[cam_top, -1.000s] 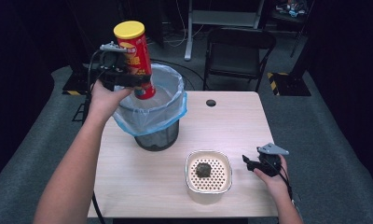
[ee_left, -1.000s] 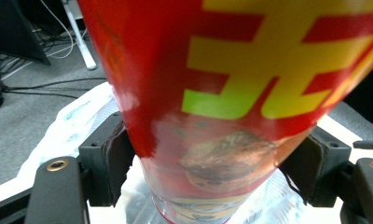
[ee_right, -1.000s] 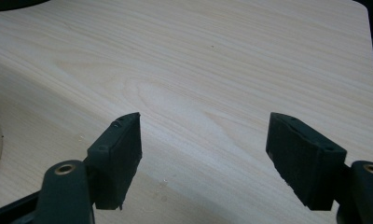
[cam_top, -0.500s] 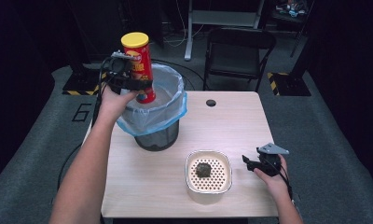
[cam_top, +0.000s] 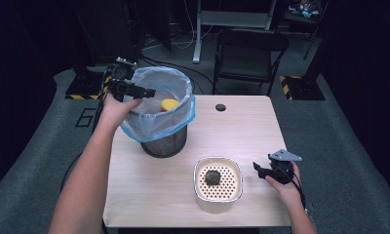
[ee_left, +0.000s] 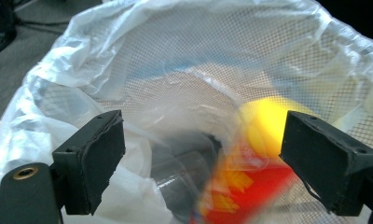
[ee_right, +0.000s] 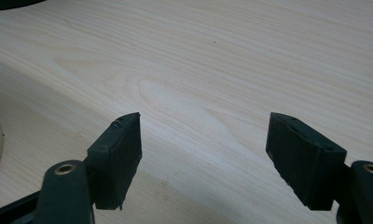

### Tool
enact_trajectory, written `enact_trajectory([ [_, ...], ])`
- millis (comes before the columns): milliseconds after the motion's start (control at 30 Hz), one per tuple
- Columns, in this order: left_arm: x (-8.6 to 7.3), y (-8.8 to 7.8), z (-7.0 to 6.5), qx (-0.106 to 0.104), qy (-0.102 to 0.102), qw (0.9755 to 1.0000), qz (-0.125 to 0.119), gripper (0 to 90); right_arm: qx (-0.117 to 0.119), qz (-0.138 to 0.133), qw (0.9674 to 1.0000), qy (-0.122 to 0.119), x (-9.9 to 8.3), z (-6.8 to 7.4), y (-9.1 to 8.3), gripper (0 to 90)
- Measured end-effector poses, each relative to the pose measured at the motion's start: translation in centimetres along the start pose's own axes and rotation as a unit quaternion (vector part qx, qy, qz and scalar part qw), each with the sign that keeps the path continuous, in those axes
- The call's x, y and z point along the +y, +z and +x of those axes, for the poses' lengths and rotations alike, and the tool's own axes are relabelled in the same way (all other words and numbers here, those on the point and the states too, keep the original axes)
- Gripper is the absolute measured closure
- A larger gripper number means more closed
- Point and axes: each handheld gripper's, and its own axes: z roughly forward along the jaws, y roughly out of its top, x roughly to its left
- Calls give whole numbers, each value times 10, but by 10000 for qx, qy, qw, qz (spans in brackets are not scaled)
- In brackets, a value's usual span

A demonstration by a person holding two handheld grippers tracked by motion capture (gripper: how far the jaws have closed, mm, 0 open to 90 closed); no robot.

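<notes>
Red-and-yellow canister (ee_left: 250,163) dropped from the left gripper (cam_top: 134,91) into the lined mesh bin (cam_top: 160,127), now below and beyond its jaws, jaws just opened wide and empty, right gripper (cam_top: 262,168) unmoved on the bench (cam_top: 232,126), jaws wide, empty.

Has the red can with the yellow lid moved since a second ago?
Yes. The can has dropped from above the bin's rim down inside the bag, released by the left gripper.

3 cams: one fixed overhead, two jaw-mounted.
High view looks forward and down over the whole table (cam_top: 242,122). Left gripper view sits close, peering into the lined bin (ee_left: 184,60), shared with high view (cam_top: 156,90). Right gripper view hovers near the tabletop (ee_right: 198,56).
</notes>
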Motion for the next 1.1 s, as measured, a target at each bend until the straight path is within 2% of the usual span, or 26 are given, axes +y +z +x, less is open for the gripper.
enact_trajectory([
  [100, -4, -8, 1, -96, -8, 9999, -140, 135, -34, -25, 10000, 34, 0, 1, 0, 264],
  [167, -7, -16, 2, -130, 138, 9997, -131, 138, -36, -25, 10000, 42, 0, 1, 0, 264],
  [267, -12, -27, 0, -233, 210, 9993, -179, 151, -5, 2, 10000, -21, 0, 0, 0, 264],
  [333, -16, -37, -3, -365, 189, 9988, -265, 172, -19, -11, 10000, -21, 0, 1, 0, 264],
  [433, -24, -52, -8, -417, 353, 9977, -399, 188, -30, -10, 10000, -25, 0, 2, 0, 264],
  [500, -33, -64, -11, -495, 472, 9967, -446, 203, -38, -8, 10000, -13, 0, 2, 0, 264],
  [733, -67, -87, -16, -669, 642, 9944, -504, 238, -38, -11, 10000, -45, 0, 2, 0, 264],
  [900, -92, -91, -13, -731, 637, 9940, -512, 238, -62, 13, 10000, -35, 0, 3, 1, 264],
  [1100, -126, -83, -1, -696, 602, 9945, -491, 238, -61, 27, 10000, -58, 0, 3, 1, 264],
])
